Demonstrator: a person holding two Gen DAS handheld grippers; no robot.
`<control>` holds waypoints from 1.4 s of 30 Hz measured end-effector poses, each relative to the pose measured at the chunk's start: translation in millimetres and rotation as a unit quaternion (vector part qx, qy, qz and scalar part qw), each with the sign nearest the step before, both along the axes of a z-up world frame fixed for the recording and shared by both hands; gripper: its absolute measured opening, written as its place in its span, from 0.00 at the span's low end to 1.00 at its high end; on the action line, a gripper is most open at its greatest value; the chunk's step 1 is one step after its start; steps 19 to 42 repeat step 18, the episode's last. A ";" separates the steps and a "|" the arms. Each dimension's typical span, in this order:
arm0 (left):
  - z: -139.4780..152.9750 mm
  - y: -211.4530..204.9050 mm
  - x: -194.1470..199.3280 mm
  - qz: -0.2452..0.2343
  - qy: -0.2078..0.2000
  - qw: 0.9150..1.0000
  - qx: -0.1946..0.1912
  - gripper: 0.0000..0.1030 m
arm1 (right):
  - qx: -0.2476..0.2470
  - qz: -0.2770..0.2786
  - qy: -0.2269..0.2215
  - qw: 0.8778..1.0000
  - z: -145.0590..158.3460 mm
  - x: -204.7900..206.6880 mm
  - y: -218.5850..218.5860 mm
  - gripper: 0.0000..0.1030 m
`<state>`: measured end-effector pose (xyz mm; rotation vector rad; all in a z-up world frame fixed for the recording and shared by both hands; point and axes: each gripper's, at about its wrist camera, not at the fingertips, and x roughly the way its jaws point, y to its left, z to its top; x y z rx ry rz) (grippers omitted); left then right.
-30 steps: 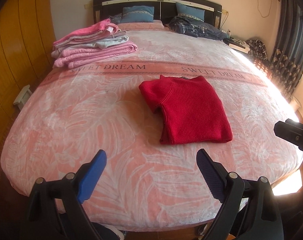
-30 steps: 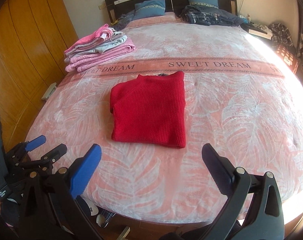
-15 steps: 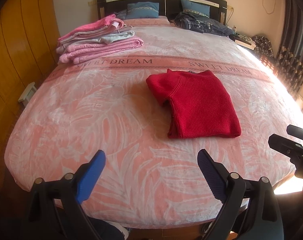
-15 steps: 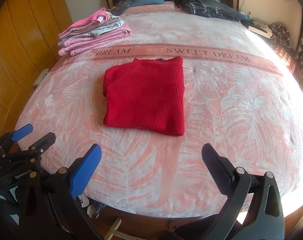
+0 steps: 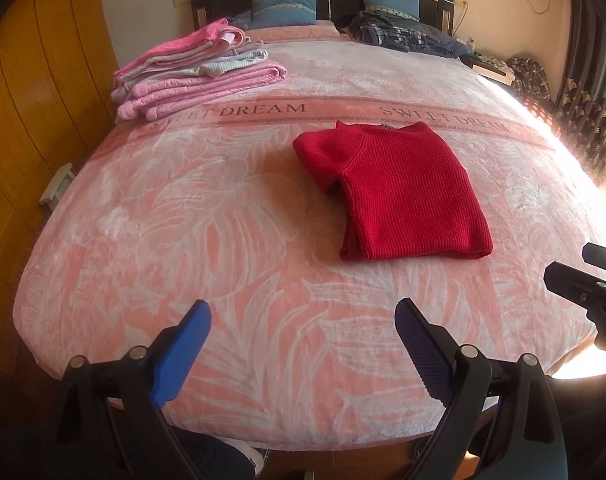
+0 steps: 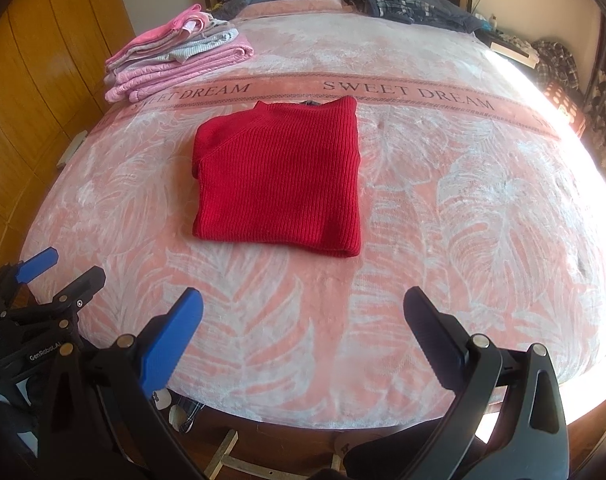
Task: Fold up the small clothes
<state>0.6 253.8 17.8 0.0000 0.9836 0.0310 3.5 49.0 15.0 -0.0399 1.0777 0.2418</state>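
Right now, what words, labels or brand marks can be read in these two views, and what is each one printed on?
"SWEET DREAM": woven twice along the darker band across the pink blanket; the left copy is partly covered by the stack of folded clothes.
"GenRobot.AI": white print on the left gripper body, seen from the right wrist view.
The red sweater shows no readable label.

Pink leaf-print bed [image 5: 231, 208] between wooden wardrobe [image 5: 35, 112] and sunlit curtained window [image 5: 595, 92]

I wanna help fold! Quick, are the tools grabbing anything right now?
Left tool: open, holding nothing.
Right tool: open, holding nothing.
The red sweater lies untouched on the bed.
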 end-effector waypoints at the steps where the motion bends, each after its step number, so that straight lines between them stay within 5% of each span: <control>1: -1.6 -0.1 0.1 0.000 0.002 1.000 0.001 0.91 | 0.001 0.000 0.001 1.000 -1.3 -0.4 0.0 0.97; 42: -11.2 1.0 2.6 0.005 0.012 1.000 0.008 0.91 | -0.018 -0.012 0.012 1.000 -10.7 2.4 -3.7 0.97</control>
